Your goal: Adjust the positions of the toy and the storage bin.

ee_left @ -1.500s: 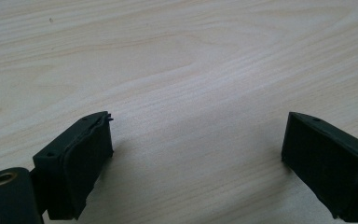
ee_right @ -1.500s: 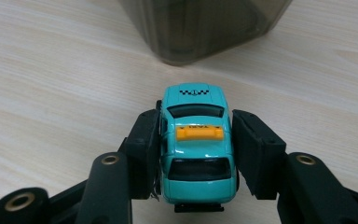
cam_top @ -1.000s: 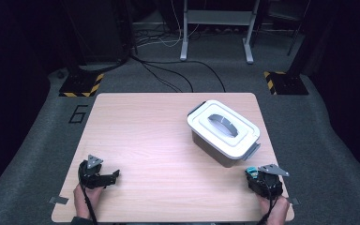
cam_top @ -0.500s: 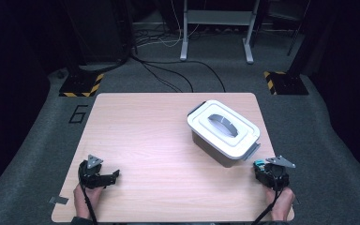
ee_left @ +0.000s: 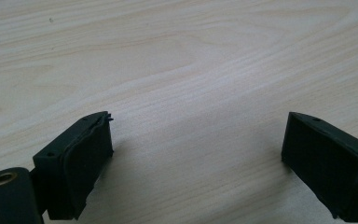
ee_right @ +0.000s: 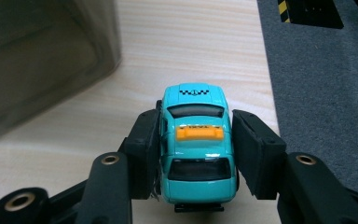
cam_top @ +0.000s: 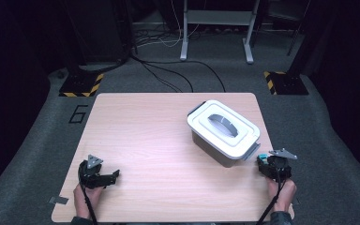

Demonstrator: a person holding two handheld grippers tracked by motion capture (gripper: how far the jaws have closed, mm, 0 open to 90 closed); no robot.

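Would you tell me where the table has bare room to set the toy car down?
Bare wood spans the table between the left gripper and the lidded box. It is crowded at the right edge, beside the box.

Overhead forward-down, two tool-mounted close-ups, table (cam_top: 159, 140) shared

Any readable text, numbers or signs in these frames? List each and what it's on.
"6": dark numeral on the grey floor mat, left of the table.
Toy taxi in the right claw: lettering on the orange roof sign, too small to read.
Taxi hood: black checker strip with a round emblem, no legible words.
White-lidded container: no readable label.
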